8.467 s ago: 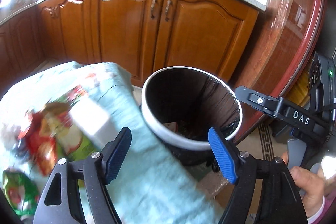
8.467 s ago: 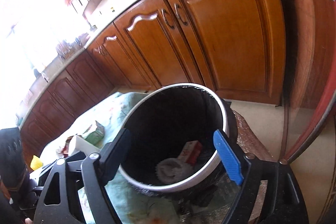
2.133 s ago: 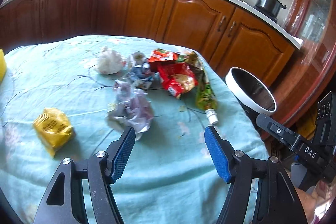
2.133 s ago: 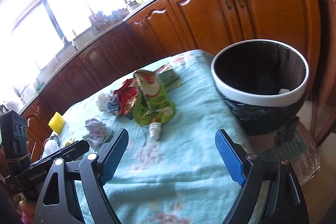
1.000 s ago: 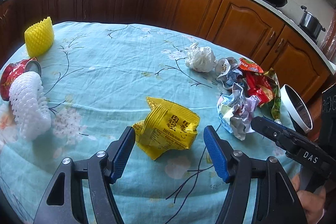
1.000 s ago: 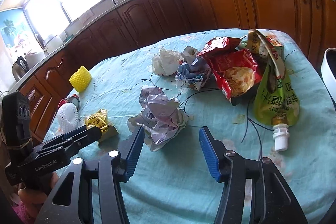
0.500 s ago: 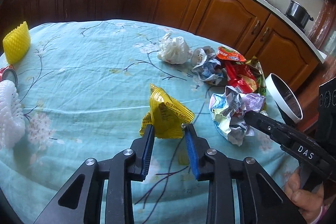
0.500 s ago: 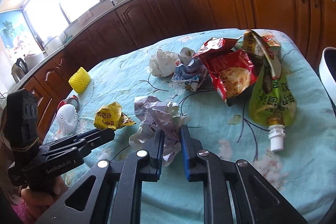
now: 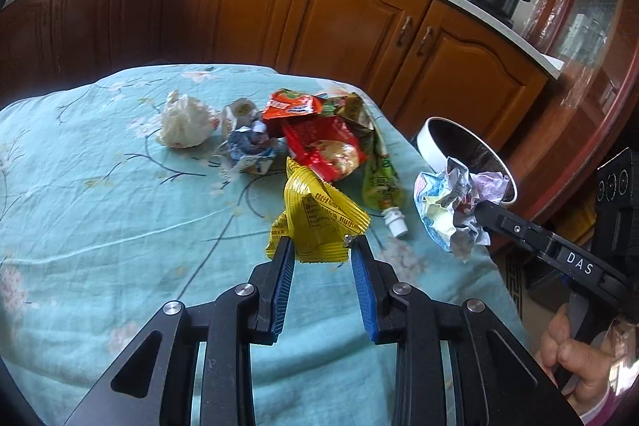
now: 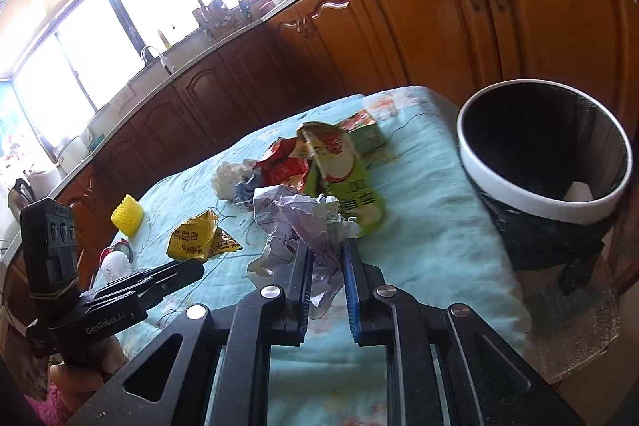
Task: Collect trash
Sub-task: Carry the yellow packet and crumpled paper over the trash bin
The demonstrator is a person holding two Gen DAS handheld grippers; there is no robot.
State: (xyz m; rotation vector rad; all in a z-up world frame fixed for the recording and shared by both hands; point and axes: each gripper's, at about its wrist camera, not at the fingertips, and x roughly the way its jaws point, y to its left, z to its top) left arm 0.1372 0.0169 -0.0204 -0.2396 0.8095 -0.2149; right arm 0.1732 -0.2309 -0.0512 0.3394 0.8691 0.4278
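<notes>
My left gripper (image 9: 321, 244) is shut on a crumpled yellow wrapper (image 9: 319, 218), lifted off the turquoise tablecloth (image 9: 100, 206). My right gripper (image 10: 324, 246) is shut on a ball of crumpled paper (image 10: 303, 218), also raised above the table. That paper ball (image 9: 455, 202) shows at the right of the left wrist view, in front of the bin. The yellow wrapper (image 10: 199, 236) appears at the left of the right wrist view. A white-rimmed black bin (image 10: 547, 162) stands past the table's right end, some white trash inside.
On the cloth lie a red snack bag (image 9: 323, 142), a green pouch (image 9: 381, 182), a white plastic wad (image 9: 185, 124) and a blue-white wrapper (image 9: 249, 146). A yellow foam net (image 10: 127, 214) sits far left. Wooden cabinets (image 9: 359, 26) run behind the table.
Both grippers closed on their pieces about half a second ago. Since then both have swung right toward the bin, carrying the yellow wrapper and the paper ball off the cloth.
</notes>
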